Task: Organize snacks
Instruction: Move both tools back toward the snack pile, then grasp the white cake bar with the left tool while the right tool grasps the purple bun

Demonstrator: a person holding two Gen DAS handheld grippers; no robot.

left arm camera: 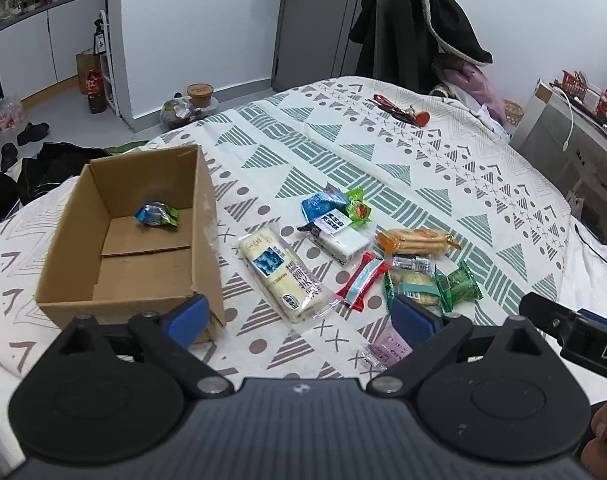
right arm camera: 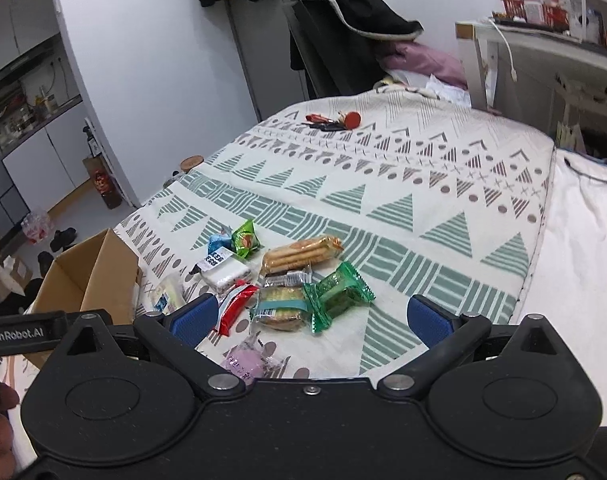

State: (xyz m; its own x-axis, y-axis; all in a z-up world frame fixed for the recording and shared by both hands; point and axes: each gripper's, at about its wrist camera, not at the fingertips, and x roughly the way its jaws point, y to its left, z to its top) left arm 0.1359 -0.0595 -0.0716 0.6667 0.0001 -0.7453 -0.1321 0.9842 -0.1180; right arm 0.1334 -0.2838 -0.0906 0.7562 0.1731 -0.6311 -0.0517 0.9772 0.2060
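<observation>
One wrapped snack [left arm camera: 158, 215] lies in the cardboard box [left arm camera: 63, 258]; about ten lie right of it on the bed [left arm camera: 443, 168]. Both hand-held grippers, left [left arm camera: 299, 314] and right [right arm camera: 311, 318], gape empty; the purple packet [left arm camera: 385, 350] is partly hidden.

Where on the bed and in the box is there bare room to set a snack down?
The box floor is bare except for one wrapped snack at its far end. The bedspread is bare between the snack pile and the keys, and right of the pile. The strip between the box and the long white pack is narrow.
</observation>
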